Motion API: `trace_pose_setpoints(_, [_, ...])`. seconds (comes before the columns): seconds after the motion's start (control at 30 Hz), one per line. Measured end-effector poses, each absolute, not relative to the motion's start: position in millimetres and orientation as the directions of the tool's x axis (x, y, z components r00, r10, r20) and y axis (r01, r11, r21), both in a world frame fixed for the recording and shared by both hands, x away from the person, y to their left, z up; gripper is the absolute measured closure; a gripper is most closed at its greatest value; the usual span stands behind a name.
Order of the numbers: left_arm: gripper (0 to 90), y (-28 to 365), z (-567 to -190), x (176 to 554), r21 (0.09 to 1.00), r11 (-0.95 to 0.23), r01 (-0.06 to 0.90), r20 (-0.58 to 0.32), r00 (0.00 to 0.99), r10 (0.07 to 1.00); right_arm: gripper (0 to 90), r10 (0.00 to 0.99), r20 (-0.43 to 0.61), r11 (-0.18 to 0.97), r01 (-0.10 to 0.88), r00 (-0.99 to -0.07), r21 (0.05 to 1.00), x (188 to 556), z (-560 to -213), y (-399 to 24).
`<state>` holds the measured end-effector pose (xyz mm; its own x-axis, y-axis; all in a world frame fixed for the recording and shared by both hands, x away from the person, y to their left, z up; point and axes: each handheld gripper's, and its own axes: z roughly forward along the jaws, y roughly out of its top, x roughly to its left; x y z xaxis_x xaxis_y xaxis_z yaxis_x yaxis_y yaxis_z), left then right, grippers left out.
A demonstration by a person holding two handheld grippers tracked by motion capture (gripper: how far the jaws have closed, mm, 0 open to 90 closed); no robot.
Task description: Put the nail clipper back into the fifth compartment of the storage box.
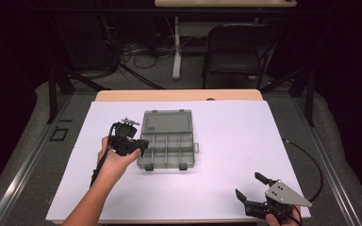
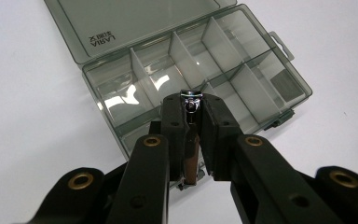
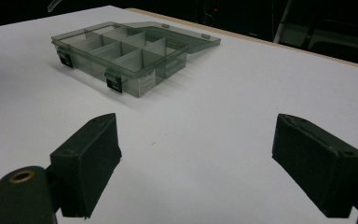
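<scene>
We see white counter (image 1: 226,155), dark room, one folding chair (image 1: 238,52) beyond. One compartment box (image 1: 167,146), lid open, just ahead of left gripper (image 2: 193,116), whose jaws clamp one metal nail clipper (image 2: 191,105). Right gripper (image 1: 253,186) near counter's near edge, jaws spread, nothing between.

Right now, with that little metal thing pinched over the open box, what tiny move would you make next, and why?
Probably ease the left gripper down a little toward the organizer box, then let go. Its jaws are shut on a small metal nail clipper, held over the box's near-left compartments, and the lid lies fully open. The right gripper waits open, well off to the side.
</scene>
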<state>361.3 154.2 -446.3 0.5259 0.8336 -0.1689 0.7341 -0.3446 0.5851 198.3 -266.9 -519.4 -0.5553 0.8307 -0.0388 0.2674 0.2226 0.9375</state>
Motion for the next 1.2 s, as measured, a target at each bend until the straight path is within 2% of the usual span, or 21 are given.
trace_pose_setpoints(0.43, [80.0,152,-466,368,0.571,-0.410,0.711,-0.109,0.561,0.821,14.4,0.830,-0.042,0.226,0.267,-0.556,0.937,198,-520,-267])
trace_pose_setpoints(1.2, [80.0,149,-492,373,0.534,-0.449,0.717,-0.071,0.567,0.821,14.4,0.828,-0.042,0.227,0.267,-0.559,0.937,198,-520,-267])
